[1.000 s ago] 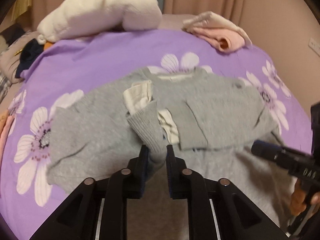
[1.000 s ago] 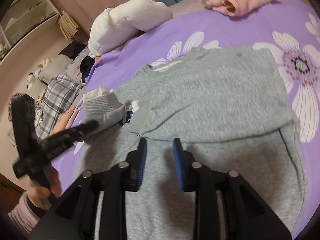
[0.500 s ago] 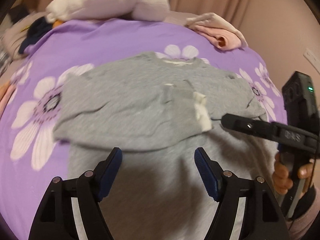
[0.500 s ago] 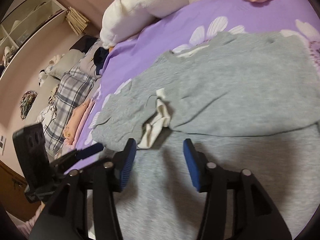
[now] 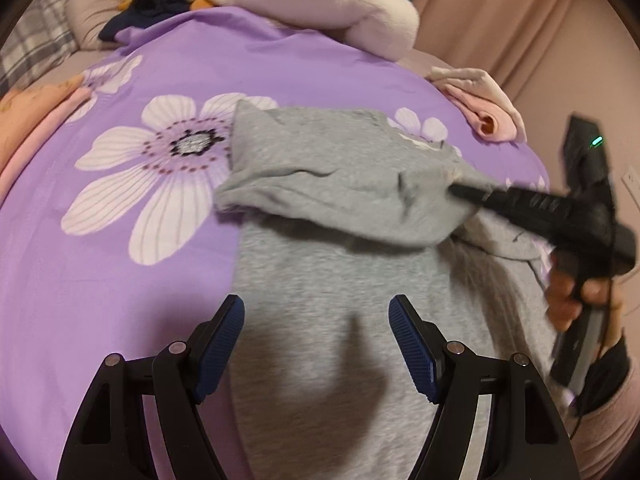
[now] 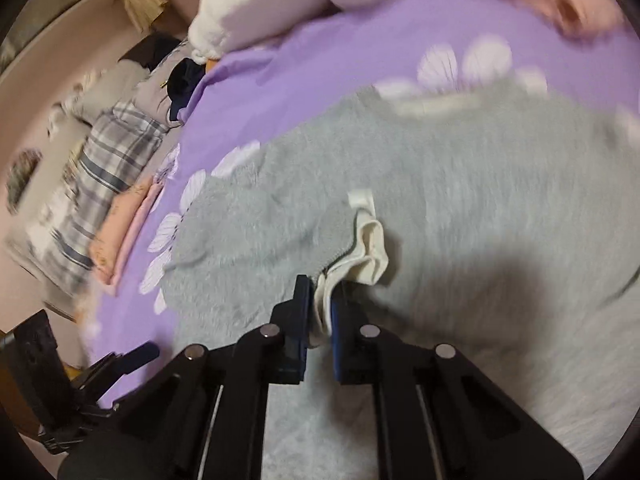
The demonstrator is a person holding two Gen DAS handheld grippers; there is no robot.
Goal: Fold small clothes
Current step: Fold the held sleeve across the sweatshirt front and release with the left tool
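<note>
— Since a second ago the left gripper (image 5: pixel 316 344) let the sleeve go; it gapes empty over the grey sweater (image 5: pixel 332 280) on the bed (image 5: pixel 180 240).
— And the right gripper (image 6: pixel 320 312)?
— Clamped on the white cuff (image 6: pixel 360 256); its tips blur from the other side.

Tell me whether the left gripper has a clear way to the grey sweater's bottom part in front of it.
Probably yes: the left gripper is open right over the grey sweater, nothing between; the right gripper pinches the cuff off to the side.
</note>
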